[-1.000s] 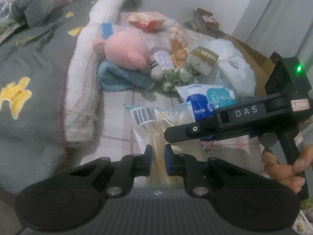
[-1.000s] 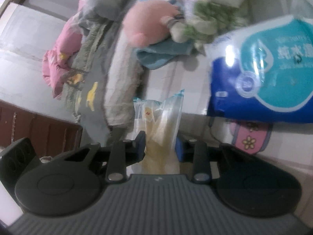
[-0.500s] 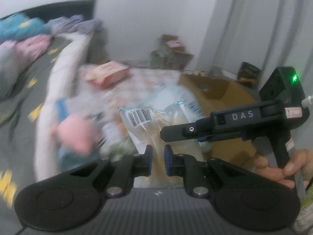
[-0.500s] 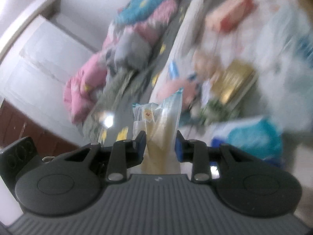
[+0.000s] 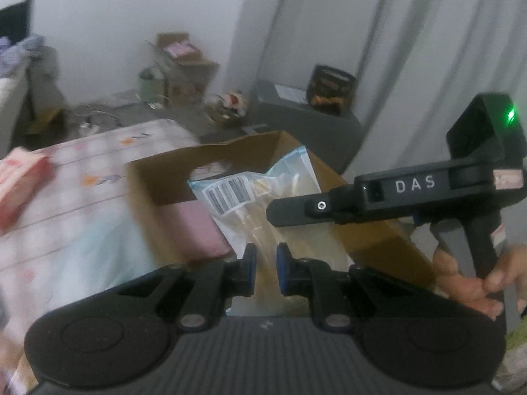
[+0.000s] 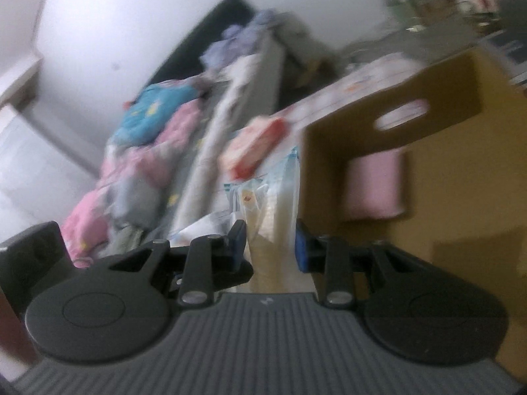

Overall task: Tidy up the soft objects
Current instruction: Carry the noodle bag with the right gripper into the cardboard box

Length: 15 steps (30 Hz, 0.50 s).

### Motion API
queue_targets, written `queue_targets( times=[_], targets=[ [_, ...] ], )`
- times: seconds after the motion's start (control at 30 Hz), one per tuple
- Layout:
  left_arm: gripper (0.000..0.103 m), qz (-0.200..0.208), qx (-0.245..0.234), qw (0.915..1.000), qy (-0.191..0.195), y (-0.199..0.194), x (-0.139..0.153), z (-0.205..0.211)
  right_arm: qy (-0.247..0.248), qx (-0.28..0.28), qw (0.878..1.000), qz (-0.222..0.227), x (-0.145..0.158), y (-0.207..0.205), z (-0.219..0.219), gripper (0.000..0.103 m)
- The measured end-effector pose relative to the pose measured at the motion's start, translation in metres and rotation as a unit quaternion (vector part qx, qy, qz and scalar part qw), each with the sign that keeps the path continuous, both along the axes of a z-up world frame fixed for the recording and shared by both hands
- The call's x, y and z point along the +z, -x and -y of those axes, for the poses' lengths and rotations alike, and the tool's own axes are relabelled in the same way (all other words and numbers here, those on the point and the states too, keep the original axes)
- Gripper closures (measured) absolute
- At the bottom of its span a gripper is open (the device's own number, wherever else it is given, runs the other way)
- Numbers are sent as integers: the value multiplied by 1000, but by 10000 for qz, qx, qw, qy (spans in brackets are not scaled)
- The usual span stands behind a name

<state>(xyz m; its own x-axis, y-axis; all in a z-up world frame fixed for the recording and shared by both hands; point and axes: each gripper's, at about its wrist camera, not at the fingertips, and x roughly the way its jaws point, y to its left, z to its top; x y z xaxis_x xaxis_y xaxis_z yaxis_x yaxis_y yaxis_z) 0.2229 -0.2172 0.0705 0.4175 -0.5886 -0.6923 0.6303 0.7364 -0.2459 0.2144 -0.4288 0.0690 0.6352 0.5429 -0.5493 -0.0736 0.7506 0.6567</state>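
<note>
plastic bag [image 5: 250,204] clamped by both grippers' jaws; left gripper [image 5: 265,271] view shows barcode; right gripper [image 6: 270,247] view shows bed [image 6: 184,151]. cardboard box [image 5: 369,230] behind, pink roll [image 6: 375,184] inside.

Motion blur smears the bedding [image 6: 145,151] beside the cardboard box [image 6: 454,177]; the box's wall hides most of the pink item [image 6: 375,187] inside.

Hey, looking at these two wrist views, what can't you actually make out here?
- Contents of the clear bag: left wrist view, blurred; only a barcode label reads.
- Cardboard box interior: both views, walls hide all but a pink item.
- Left gripper grip on the bag: its own fingers hide contact.
- Bedding pile: right wrist view, motion blur.
- Right gripper: bag's lower end hidden.
</note>
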Motion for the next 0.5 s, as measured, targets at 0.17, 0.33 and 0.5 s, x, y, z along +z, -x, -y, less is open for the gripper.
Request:
queue_targets(
  times=[0.17, 0.33, 0.5],
  targets=[
    [88, -340, -118, 9991, -245, -55, -29, 50, 243, -314, 9985, -366, -25, -48, 53, 74],
    [77, -626, -205, 9963, -550, -96, -58, 76, 437, -388, 9959, -696, -61, -96, 74, 76],
    [61, -764, -131, 9952, -593, -114, -71, 77, 946, -412, 9891, -1052, -102, -140, 71, 76]
  ],
)
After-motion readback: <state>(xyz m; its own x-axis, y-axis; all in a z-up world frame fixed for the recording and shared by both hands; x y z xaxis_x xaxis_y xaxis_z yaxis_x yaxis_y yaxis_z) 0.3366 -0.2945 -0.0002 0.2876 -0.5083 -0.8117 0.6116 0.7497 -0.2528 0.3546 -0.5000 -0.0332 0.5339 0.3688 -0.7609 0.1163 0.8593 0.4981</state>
